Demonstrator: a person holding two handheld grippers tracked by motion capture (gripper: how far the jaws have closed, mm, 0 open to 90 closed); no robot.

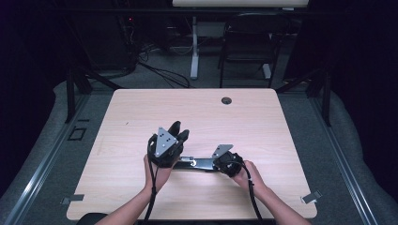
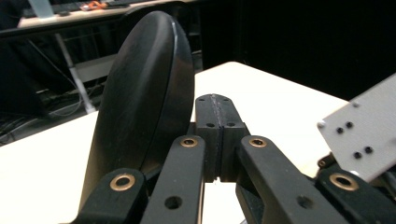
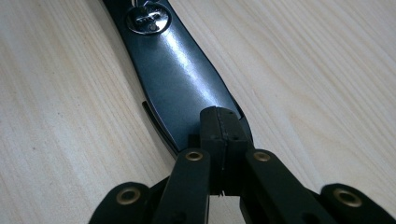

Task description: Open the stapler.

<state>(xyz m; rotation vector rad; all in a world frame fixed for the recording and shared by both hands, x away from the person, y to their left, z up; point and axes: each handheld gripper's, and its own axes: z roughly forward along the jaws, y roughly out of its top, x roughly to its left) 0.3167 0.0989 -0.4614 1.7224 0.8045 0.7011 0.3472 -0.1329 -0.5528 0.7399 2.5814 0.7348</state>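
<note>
Black, flat strap lies on the bench in the lower middle of the high view, between the two hands. Right gripper has its jaws together over the strap's end, with the metal snap further along. Left gripper points up, jaws together.

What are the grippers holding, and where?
Nothing clearly. The right gripper rests its shut tips on the narrow end of the dark glossy strip; whether they pinch it cannot be told. The left gripper is shut, empty.
</note>
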